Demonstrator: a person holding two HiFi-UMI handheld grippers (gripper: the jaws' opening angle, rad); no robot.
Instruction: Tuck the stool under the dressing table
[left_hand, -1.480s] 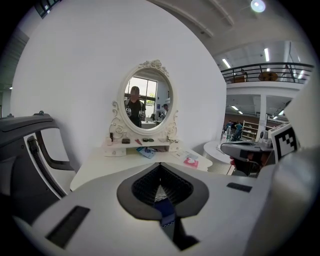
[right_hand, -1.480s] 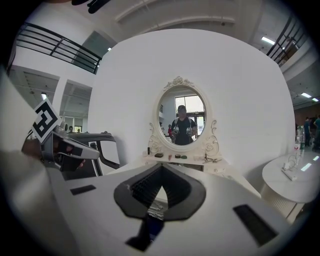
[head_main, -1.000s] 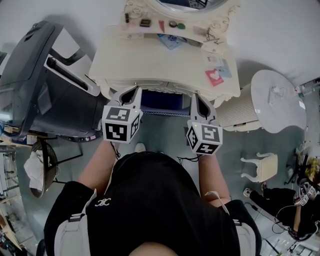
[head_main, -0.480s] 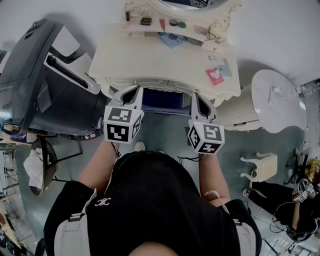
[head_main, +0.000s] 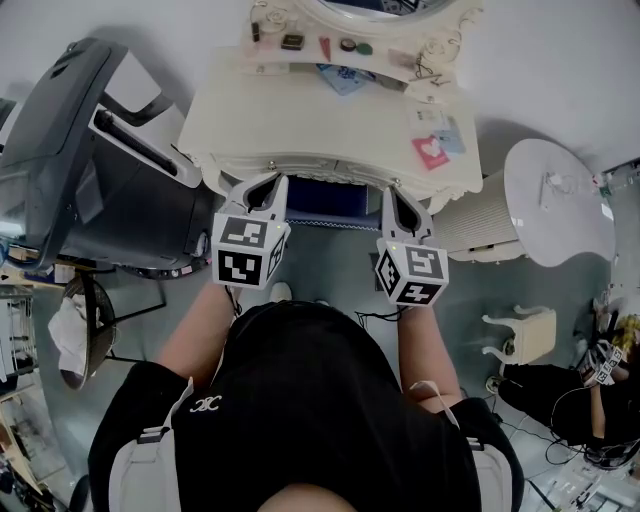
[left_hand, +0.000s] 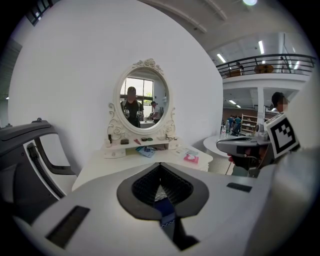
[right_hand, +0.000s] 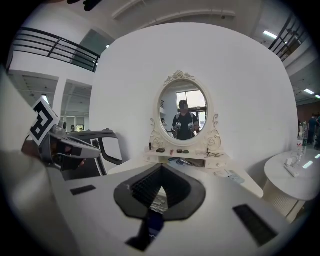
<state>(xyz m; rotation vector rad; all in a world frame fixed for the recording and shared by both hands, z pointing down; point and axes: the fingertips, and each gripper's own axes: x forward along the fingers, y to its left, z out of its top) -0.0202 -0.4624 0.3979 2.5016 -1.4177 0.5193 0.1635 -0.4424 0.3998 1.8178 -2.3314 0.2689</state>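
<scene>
The white dressing table (head_main: 300, 120) with its oval mirror (left_hand: 142, 102) stands straight ahead. Under its front edge shows the blue seat of the stool (head_main: 328, 205), with a pale trim along its near side. My left gripper (head_main: 267, 182) and right gripper (head_main: 398, 194) point at the table's front edge, one on each side of that seat. Both are shut with nothing seen between the jaws. In the left gripper view a strip of blue seat (left_hand: 165, 209) shows below the closed left gripper (left_hand: 160, 166). The right gripper view shows the same blue seat (right_hand: 155, 220) below the right gripper (right_hand: 161, 169).
A large grey reclining chair (head_main: 80, 150) stands close on the left. A ribbed white cylinder (head_main: 482, 225) and a round white table (head_main: 560, 200) are on the right, with a small white stool (head_main: 522, 335) nearer me. Small items and a pink card (head_main: 430, 155) lie on the tabletop.
</scene>
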